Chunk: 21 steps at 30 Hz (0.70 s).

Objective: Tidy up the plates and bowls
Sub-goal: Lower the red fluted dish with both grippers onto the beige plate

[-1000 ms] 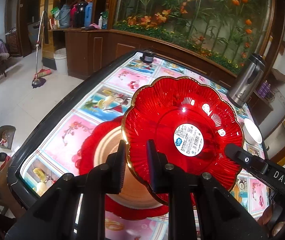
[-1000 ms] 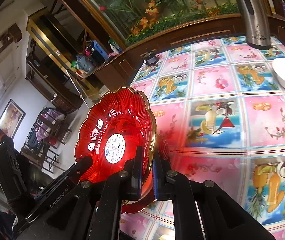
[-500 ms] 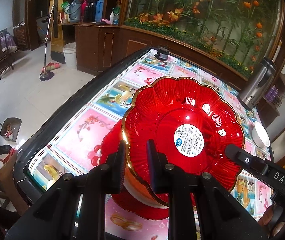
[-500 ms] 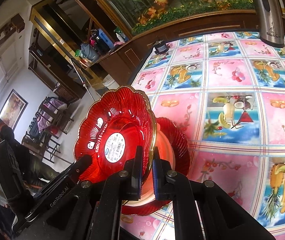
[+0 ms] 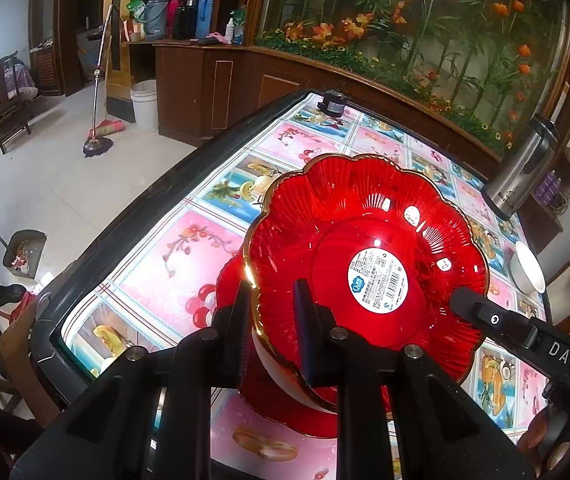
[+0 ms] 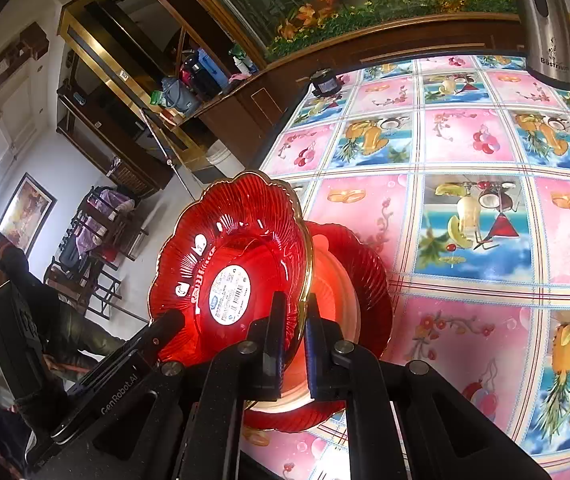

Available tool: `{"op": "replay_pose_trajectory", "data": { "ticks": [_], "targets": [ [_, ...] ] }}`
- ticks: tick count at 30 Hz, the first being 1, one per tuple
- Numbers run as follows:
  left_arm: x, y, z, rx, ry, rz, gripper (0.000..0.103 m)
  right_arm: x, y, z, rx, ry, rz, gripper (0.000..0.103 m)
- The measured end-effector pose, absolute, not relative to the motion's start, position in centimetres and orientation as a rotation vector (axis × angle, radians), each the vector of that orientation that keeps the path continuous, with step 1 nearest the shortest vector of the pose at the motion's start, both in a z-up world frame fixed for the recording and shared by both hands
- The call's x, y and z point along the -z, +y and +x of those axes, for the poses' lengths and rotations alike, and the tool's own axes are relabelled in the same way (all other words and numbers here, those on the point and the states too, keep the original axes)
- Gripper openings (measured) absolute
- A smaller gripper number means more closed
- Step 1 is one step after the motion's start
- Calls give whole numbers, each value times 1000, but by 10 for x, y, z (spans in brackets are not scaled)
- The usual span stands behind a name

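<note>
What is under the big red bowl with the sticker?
Under the red bowl sits a red plate on the table. The bowl hides most of the plate's middle.

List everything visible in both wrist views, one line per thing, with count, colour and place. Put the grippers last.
scalloped dish: 1, red with gold rim and white sticker, held tilted above the table's near corner
lower plate: 1, red, on the table under the dish
white bowl: 1, white, far right of the table
kettle: 1, steel and black, far right table edge
small black device: 1, far table edge
table: 1, pink and blue fruit-print cover, black rim
mop: 1, on the floor, left
left gripper: black, shut on the dish rim
right gripper: black, shut on the dish rim
</note>
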State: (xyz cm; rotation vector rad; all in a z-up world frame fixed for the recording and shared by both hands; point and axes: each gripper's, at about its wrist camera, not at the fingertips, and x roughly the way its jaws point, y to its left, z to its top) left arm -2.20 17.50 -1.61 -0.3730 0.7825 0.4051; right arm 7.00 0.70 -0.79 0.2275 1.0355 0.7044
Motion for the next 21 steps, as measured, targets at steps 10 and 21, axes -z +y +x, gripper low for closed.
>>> {"op": "replay_pose_trajectory", "data": {
  "ticks": [10,21],
  "targets": [
    [25,172,-20,-399,812,-365,17,18,6,71,-696,1060,229,7],
    [30,170,-17,-396,826,-362,17,23,3,71,-683,1074,226,7]
  ]
}}
